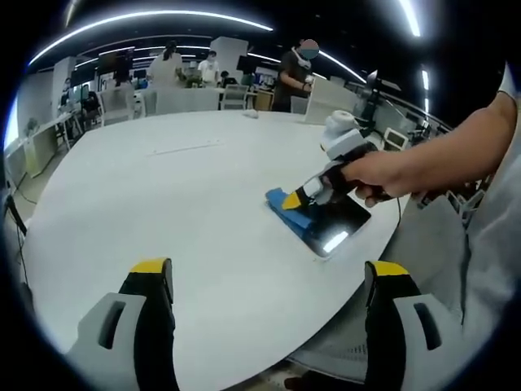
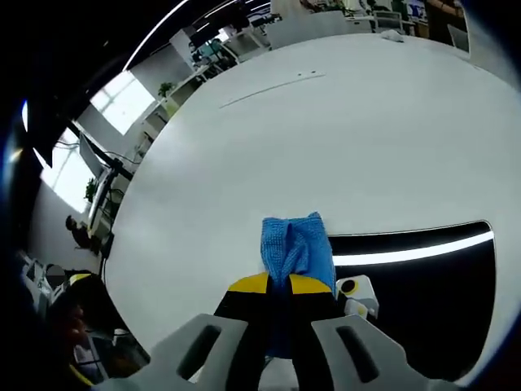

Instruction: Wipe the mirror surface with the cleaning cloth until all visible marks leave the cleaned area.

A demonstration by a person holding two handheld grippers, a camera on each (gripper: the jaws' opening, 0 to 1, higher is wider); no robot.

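A dark rectangular mirror (image 1: 339, 229) lies flat near the right edge of the round white table (image 1: 163, 187). My right gripper (image 1: 291, 198), held by a person's hand, is shut on a blue cleaning cloth (image 1: 291, 213) and presses it on the mirror's left end. In the right gripper view the cloth (image 2: 296, 247) sticks out from between the shut yellow-tipped jaws of my right gripper (image 2: 278, 284), lying over the mirror's (image 2: 423, 277) left edge; the glass reflects a ceiling light strip. My left gripper (image 1: 270, 269) hovers open over the table's near side, with nothing between its jaws.
A thin seam line (image 1: 186, 148) crosses the table's far part. Desks, chairs and several people (image 1: 295, 75) stand beyond the table. The person's arm (image 1: 444, 151) reaches in from the right. A small white item (image 1: 251, 114) rests at the table's far edge.
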